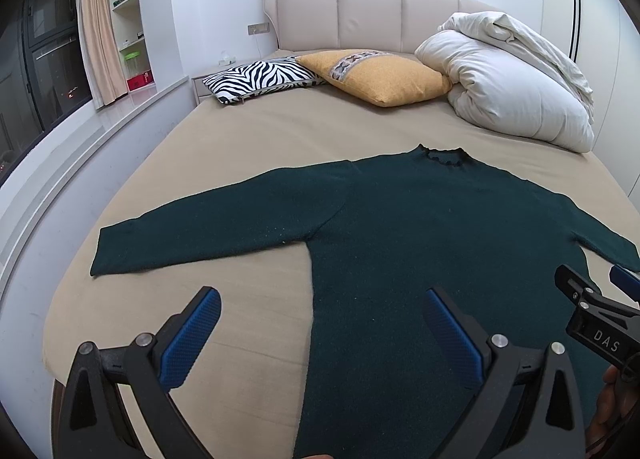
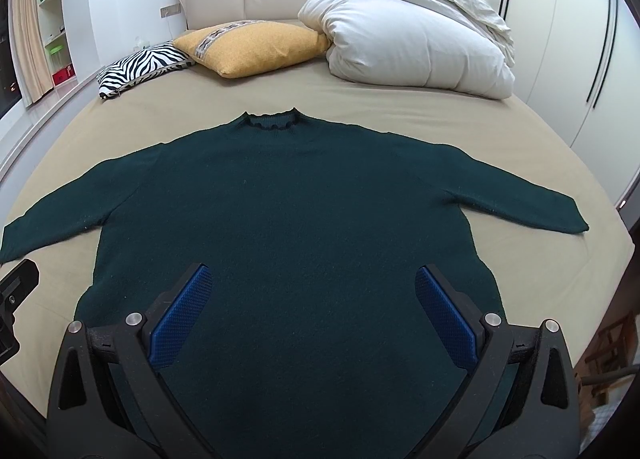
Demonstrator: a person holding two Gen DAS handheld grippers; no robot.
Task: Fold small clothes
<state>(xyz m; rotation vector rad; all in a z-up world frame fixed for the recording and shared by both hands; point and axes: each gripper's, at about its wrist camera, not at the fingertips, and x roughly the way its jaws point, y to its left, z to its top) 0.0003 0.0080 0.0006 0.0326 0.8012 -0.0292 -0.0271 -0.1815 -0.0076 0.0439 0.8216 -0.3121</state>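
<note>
left gripper [image 1: 320,329] fingers spread, empty | right gripper [image 2: 314,309] fingers spread, empty, labelled "DAS" | dark green knitted sweater [image 2: 288,227] flat ahead of both on beige bed sheet [image 2: 400,107]

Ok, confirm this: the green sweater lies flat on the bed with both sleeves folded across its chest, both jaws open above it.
Not quite. The sweater lies flat on the bed, but its sleeves are spread out to either side, not folded across the chest; the right wrist view shows both. The left gripper and right gripper do have open jaws above it.
</note>
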